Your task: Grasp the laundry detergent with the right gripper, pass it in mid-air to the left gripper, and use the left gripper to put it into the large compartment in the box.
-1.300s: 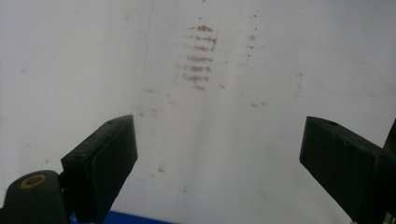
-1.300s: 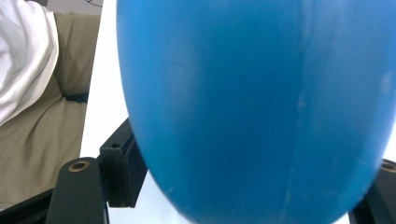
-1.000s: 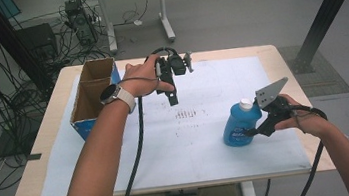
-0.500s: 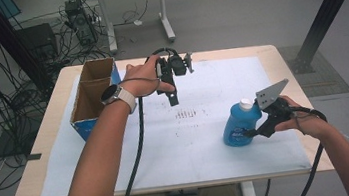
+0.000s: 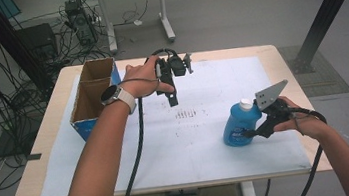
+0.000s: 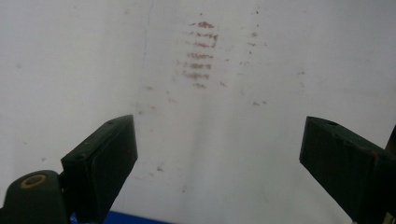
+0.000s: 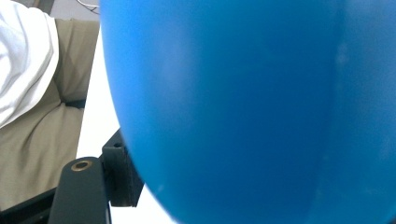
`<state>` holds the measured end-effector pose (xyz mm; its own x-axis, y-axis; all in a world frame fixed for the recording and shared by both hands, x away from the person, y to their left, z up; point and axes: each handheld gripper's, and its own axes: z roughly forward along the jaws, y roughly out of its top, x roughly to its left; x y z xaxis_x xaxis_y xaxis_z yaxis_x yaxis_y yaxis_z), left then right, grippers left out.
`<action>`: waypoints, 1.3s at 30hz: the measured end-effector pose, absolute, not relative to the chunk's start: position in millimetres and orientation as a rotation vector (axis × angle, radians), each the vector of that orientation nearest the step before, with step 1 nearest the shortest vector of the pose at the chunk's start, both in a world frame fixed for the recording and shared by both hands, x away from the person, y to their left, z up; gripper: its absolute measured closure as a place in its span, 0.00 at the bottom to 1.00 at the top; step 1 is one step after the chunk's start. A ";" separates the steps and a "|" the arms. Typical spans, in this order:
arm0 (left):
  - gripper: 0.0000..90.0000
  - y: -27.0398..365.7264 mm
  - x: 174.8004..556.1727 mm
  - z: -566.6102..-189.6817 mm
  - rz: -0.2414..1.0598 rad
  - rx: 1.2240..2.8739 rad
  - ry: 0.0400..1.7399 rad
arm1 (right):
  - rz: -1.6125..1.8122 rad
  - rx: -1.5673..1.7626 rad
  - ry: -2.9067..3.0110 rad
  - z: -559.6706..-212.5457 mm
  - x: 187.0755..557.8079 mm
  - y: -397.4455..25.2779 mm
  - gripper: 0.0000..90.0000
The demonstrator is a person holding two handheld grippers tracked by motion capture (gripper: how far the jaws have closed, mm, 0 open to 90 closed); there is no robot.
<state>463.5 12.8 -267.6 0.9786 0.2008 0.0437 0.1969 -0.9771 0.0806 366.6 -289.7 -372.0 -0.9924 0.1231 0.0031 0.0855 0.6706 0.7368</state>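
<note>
A blue bottle with a white cap stands on the white paper at the right. My right gripper is shut on its lower body from the right side. In the right gripper view the bottle is pressed close to the camera, with one black finger against its left flank and the other hidden. My left gripper hovers over the far middle of the paper, pointing down. Its jaws stand wide open with nothing between them, above bare paper.
An open cardboard box with blue outer walls stands at the table's far left. Faint reddish-brown marks stain the white paper sheet near its middle. Cables trail from both grippers toward the front edge.
</note>
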 end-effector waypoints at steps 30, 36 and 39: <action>0.13 11.7 464.0 -268.6 0.076 3.049 0.308 | 1.266 0.186 2.815 -375.9 367.8 -288.6 0.28; 0.13 11.9 464.1 -268.8 0.076 3.050 0.310 | 1.267 0.191 2.815 -376.7 367.7 -288.7 0.28; 0.13 11.8 464.2 -268.9 0.076 3.049 0.311 | 1.276 0.193 2.810 -377.4 367.8 -289.0 0.28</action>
